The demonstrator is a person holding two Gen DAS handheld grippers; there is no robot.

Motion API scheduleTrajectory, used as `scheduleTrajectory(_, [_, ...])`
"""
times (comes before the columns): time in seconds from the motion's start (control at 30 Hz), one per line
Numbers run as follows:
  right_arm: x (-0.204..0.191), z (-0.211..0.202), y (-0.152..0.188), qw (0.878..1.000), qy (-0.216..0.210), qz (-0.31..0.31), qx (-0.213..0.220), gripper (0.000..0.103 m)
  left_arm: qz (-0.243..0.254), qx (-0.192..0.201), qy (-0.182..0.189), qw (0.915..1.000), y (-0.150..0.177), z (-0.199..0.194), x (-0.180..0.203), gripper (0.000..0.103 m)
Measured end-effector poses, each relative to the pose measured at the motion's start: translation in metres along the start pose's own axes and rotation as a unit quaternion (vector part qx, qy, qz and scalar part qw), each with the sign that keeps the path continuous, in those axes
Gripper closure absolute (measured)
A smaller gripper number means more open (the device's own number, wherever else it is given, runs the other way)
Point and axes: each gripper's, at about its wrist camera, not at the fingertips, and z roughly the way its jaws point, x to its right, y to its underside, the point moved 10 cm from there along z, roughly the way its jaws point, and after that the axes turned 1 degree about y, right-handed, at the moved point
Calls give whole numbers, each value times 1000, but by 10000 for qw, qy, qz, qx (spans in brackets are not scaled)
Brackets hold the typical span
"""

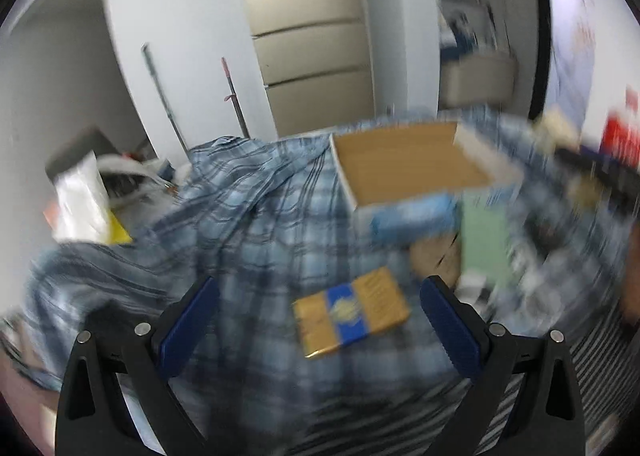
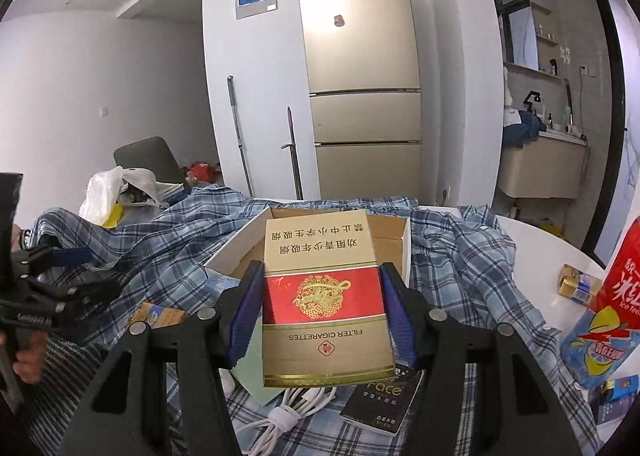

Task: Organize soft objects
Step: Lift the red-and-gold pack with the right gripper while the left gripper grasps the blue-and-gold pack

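Note:
My right gripper [image 2: 322, 308] is shut on a gold and red cigarette pack [image 2: 324, 296], held over the near edge of an open cardboard box [image 2: 390, 236]. The box lies on a blue plaid shirt [image 2: 180, 232] spread over the table. In the blurred left wrist view my left gripper [image 1: 320, 316] is open and empty above the shirt [image 1: 240, 224]. A gold and blue pack [image 1: 350, 312] lies between its fingers, lower down. The open box [image 1: 404, 168] stands beyond it. The left gripper also shows at the left of the right wrist view [image 2: 60, 276].
A green card [image 2: 256, 368], a white cable [image 2: 280, 416] and a black booklet [image 2: 380, 400] lie under my right gripper. A red drink bottle [image 2: 624, 276], a gold battery pack [image 2: 576, 284] and a blue packet [image 2: 600, 340] lie right. A fridge [image 2: 360, 96] stands behind.

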Motion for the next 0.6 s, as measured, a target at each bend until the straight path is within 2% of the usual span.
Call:
scheduleTrajectory(0.07, [3, 0, 1, 9999, -95, 104, -26, 47, 500, -384, -124, 9979, 13, 9, 5, 4])
scheduleTrajectory(0.13, [3, -1, 0, 9998, -161, 132, -41, 47, 786, -705, -117, 9943, 25, 19, 11, 8])
scheduleTrajectory(0.23, [2, -3, 1, 9998, -177, 79, -1, 47, 1060, -1145, 124, 9877, 40, 34, 24, 8])
scheduleTrajectory(0.37, [2, -4, 3, 9997, -223, 103, -8, 47, 1297, -1410, 65, 9815, 44, 55, 27, 8])
scheduleTrajectory(0.47, [5, -3, 3, 9995, -242, 196, -23, 47, 1183, -1512, -49, 9814, 41, 65, 20, 8])
scheduleTrajectory(0.6, [7, -3, 4, 9992, -297, 251, -43, 47, 1314, -1542, -94, 9792, 37, 73, 23, 8])
